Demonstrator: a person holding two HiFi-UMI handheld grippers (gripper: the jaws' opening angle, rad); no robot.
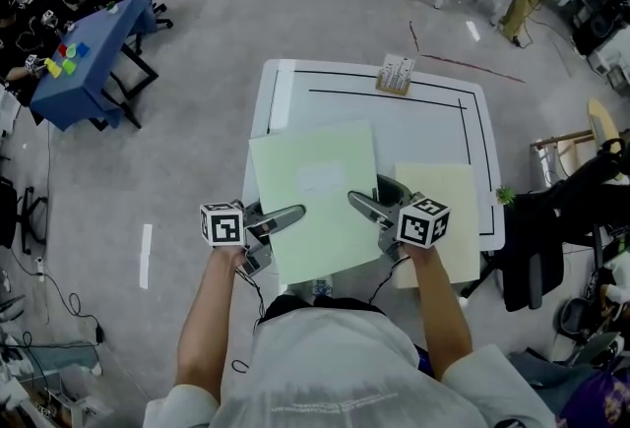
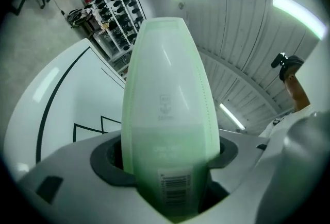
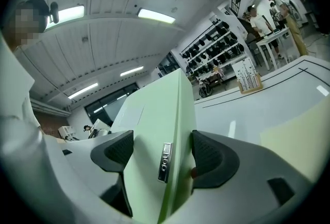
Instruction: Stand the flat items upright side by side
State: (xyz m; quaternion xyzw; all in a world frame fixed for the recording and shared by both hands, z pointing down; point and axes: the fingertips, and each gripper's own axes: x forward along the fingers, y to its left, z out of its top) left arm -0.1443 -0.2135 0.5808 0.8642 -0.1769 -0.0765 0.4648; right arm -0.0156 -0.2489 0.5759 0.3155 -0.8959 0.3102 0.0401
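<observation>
Folder clamped over the table's near edge, left gripper on its left side, right gripper on its right, long axis running away.

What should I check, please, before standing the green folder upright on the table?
1. Left gripper grips green folder: ok, jaws press both sides.
2. Right gripper grips it: ok.
3. Green folder upright: not ok, broad face up.
4. Yellow folder upright: not ok, flat on table.
5. Bare table beyond both folders: ok.
</observation>
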